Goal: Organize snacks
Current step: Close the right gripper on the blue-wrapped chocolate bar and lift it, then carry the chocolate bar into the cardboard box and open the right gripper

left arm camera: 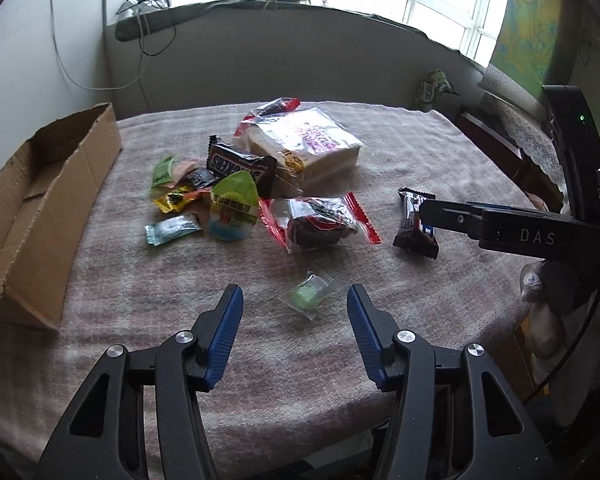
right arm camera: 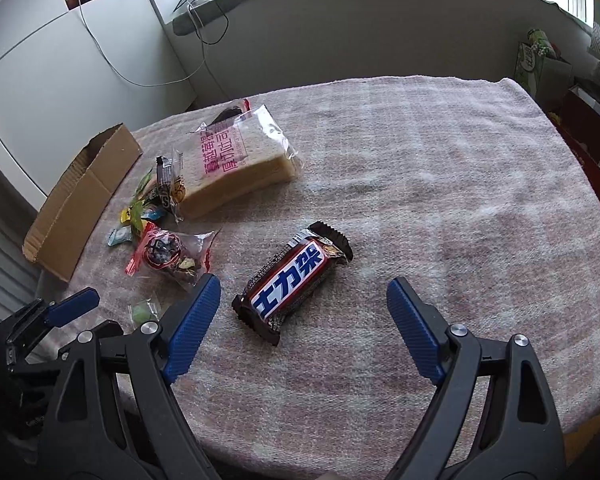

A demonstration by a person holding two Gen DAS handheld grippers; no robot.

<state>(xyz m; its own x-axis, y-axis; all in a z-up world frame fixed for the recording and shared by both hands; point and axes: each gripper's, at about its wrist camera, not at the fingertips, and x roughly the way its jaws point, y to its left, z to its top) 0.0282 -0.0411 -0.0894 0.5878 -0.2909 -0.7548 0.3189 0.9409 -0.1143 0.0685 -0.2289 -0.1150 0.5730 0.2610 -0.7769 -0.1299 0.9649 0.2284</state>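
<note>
A pile of snacks lies mid-table: a Snickers bar (left arm camera: 242, 166), a wrapped bread loaf (left arm camera: 312, 148), a green-lidded jelly cup (left arm camera: 232, 210), a red-edged clear pack (left arm camera: 320, 222) and several small candies. A small green candy in clear wrap (left arm camera: 310, 294) lies just ahead of my open, empty left gripper (left arm camera: 296, 300). A second Snickers bar (right arm camera: 296, 280) lies alone on the towel, just ahead of my open right gripper (right arm camera: 304, 292). The right gripper also shows in the left wrist view (left arm camera: 428, 210), above that bar (left arm camera: 414, 226).
An open cardboard box (left arm camera: 48, 208) stands on the table's left edge; it also shows in the right wrist view (right arm camera: 80, 200). A pinkish towel (right arm camera: 440, 184) covers the table. A grey wall and a windowsill stand behind. Bags and boxes crowd the right side.
</note>
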